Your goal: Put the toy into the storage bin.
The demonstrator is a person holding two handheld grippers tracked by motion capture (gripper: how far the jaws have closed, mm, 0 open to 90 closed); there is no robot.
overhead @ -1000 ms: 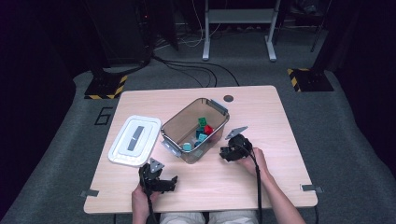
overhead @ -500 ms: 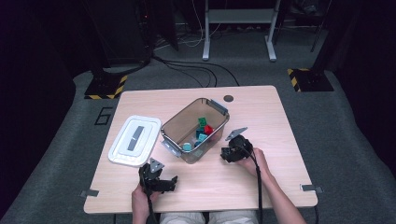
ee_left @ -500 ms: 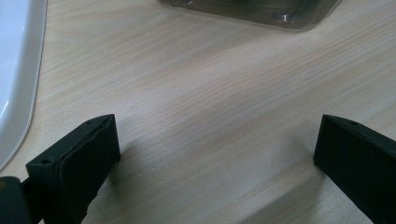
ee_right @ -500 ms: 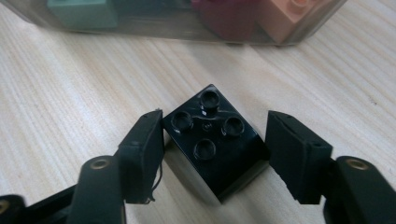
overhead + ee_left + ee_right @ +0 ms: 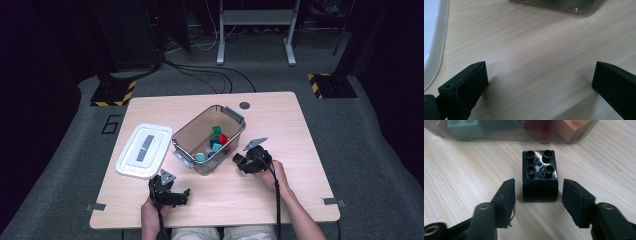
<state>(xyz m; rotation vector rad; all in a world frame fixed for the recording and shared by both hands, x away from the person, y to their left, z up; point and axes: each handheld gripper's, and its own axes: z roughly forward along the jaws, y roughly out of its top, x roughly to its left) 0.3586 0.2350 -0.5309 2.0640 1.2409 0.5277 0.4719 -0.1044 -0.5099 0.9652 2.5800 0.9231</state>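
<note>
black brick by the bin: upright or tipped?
Upright. In the right gripper view the black brick sits flat on the table, its four studs facing up, between the right gripper's closing fingers, gaps both sides.

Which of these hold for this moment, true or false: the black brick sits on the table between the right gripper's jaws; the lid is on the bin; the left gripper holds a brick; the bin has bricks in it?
1. The black brick stands on the table between the right gripper's jaws. True; the jaws have just been closing, with a gap left on each side of the brick.
2. The lid is on the bin. False; it lies on the table to the bin's left.
3. The left gripper holds a brick. False; its jaws stand wide over bare wood.
4. The bin has bricks in it. True; green, red and teal ones show.
</note>
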